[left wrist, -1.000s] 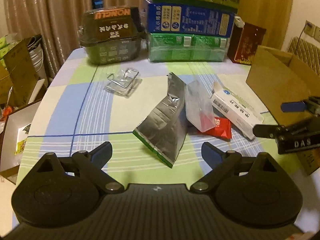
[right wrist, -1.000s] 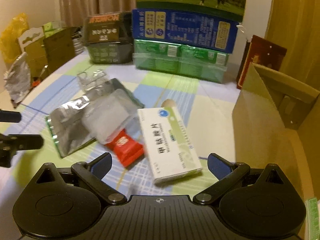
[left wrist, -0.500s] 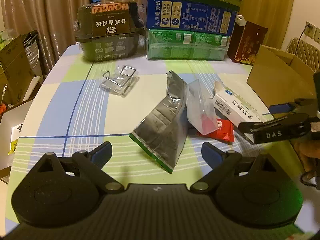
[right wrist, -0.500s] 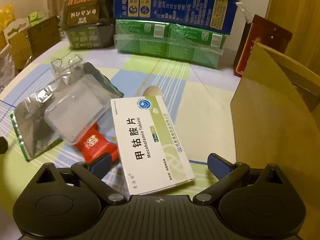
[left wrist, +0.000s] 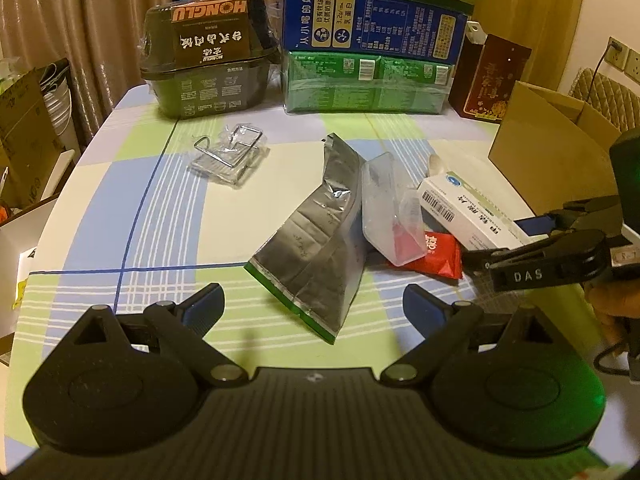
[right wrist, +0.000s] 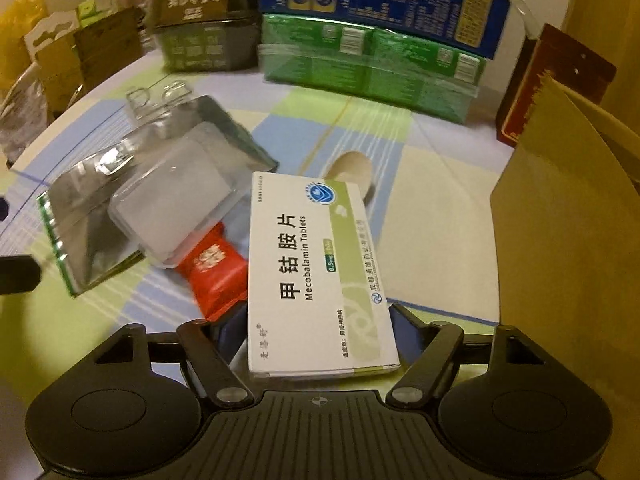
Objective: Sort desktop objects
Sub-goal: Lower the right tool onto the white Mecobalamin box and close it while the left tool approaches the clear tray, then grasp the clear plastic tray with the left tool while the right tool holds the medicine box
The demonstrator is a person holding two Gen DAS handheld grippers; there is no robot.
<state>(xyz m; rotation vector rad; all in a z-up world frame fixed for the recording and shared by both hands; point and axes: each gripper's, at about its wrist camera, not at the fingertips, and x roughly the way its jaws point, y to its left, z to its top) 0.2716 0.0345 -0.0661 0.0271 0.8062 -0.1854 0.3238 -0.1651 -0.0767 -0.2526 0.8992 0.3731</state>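
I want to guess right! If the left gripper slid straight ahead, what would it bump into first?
Most likely the silver bag: it lies straight ahead of the open left gripper, nearer than anything else, though depth is hard to judge.

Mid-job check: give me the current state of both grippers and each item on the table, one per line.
right gripper: fingers closed in on the tablet box's sides
left gripper: open, holding nothing
tablet box: flat, between the right fingers
red packet: lying flat, partly under the clear container
clear container: leaning on the foil bag
foil bag: torn open, crumpled
cardboard box: flaps open
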